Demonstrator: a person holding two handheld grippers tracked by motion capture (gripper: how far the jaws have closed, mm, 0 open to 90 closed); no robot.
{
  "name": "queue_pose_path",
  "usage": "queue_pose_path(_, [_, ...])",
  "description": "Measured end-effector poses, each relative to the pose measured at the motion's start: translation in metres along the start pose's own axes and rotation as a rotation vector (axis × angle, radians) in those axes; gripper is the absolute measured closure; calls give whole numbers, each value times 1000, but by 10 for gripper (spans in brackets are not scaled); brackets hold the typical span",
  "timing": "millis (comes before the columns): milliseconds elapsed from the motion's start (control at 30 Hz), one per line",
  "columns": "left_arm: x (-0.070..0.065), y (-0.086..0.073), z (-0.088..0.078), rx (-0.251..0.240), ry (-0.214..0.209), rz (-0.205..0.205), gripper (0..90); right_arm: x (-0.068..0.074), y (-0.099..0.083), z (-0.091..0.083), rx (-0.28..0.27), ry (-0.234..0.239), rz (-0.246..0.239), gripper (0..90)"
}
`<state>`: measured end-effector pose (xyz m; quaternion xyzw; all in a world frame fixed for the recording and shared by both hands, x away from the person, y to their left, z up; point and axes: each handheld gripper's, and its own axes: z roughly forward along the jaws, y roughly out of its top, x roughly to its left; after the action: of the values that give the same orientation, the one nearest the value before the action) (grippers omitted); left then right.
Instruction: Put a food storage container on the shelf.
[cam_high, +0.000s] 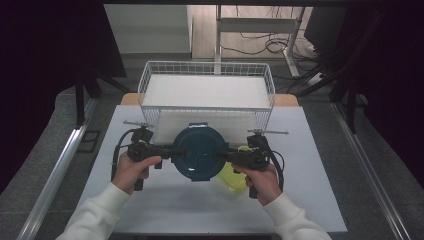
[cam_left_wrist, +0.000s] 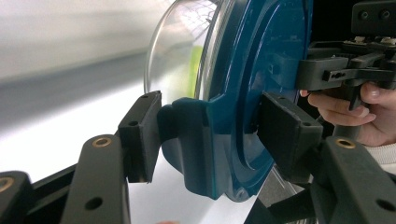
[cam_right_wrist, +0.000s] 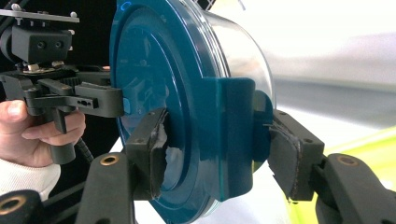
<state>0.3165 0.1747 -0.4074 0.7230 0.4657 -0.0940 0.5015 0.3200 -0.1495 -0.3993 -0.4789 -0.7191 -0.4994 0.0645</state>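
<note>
We hold a round bowl (cam_high: 200, 152) with a teal lid (cam_left_wrist: 243, 93) between our two claws, above the white tabletop (cam_high: 165, 200) and just in front of the wire basket (cam_high: 207, 92). In the high view the lid faces up towards us, the left claw (cam_high: 167, 150) meets its left edge and the right claw (cam_high: 227, 156) meets its right edge, so the bowl hangs between the two, with each of our hands well back on its handle. In the left claw view, a teal latch tab (cam_left_wrist: 187, 135) on the lid's rim sits between the two jaws: one pad presses on the tab from the bowl's side and the other presses on the lid's flat face, so the left claw grips the bowl at its rim. The clear glass wall (cam_left_wrist: 173, 60) of the bowl bulges away beyond that tab. In the right claw view, the opposite tab (cam_right_wrist: 233, 135) likewise stands between the jaws, one worn pad on the lid's face and the other on the tab from the glass side, so the right claw (cam_right_wrist: 215, 154) also grips the rim. A yellow-green container (cam_high: 232, 175) lies on the tabletop below the bowl's right side, near our right hand (cam_high: 262, 180).
</note>
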Motion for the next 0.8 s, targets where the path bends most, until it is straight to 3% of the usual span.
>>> queue_pose_path(400, [-12, 32, -9, -32, 3, 41, 415, 9, 29, -11, -36, -1, -31, 421])
queue_pose_path(800, [-17, 53, -15, -51, 4, 72, 415, 16, 50, -16, -55, 1, -57, 421])
